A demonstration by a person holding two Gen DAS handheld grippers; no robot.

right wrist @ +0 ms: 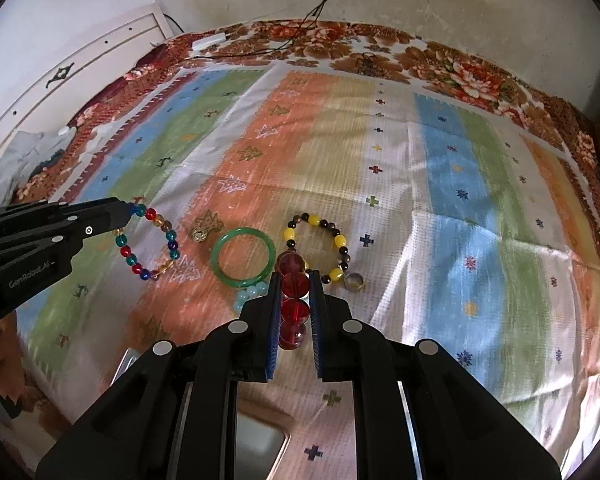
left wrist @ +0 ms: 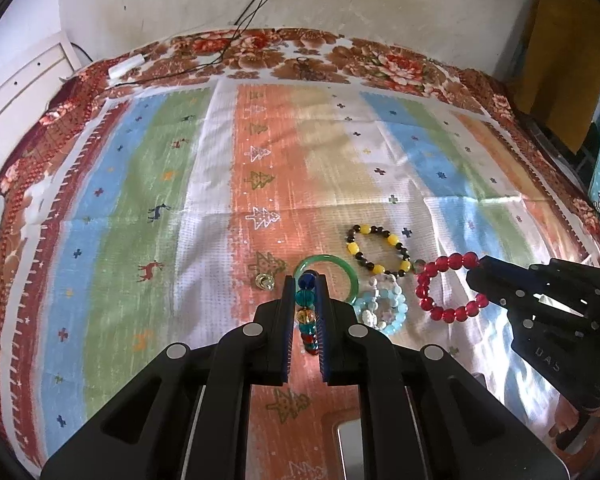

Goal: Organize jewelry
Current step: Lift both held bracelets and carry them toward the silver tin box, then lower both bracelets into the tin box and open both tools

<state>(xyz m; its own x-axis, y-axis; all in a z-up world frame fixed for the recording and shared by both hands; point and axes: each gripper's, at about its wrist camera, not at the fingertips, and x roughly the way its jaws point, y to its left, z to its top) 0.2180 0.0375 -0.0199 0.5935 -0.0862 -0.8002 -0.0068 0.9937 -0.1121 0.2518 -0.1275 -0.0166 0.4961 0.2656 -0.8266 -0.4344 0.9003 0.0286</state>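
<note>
My left gripper [left wrist: 306, 292] is clamped on the multicolour bead bracelet [right wrist: 148, 242]: beads sit stacked btwn both pads in the left wrist view, and the rest of the loop hangs out past the tips, seen from the right wrist view. My right gripper [right wrist: 296, 284] is clamped on the red bead bracelet [left wrist: 448, 286]; red beads fill the gap btwn its pads, loop extends fwd of the tips.

Jewelry lying on the cloth, btwn the two grippers:
- Green bangle [right wrist: 242, 258], flat, approx. centre.
- Yellow/dark bead bracelet [left wrist: 380, 250], just beside the bangle on its right.
- Pale blue/white bead bracelet [left wrist: 384, 306], touching the bangle's near edge.
- Small metallic ring [left wrist: 265, 281], left of the bangle, apart from it.
- Small round clear bead item [right wrist: 354, 282], next to the yellow/dark bracelet; type unclear.

All rests on a striped cloth [left wrist: 180, 160] w/ tree and deer print. A floral sheet [left wrist: 380, 62] shows past its far edge, carrying black cables [left wrist: 204, 64].
</note>
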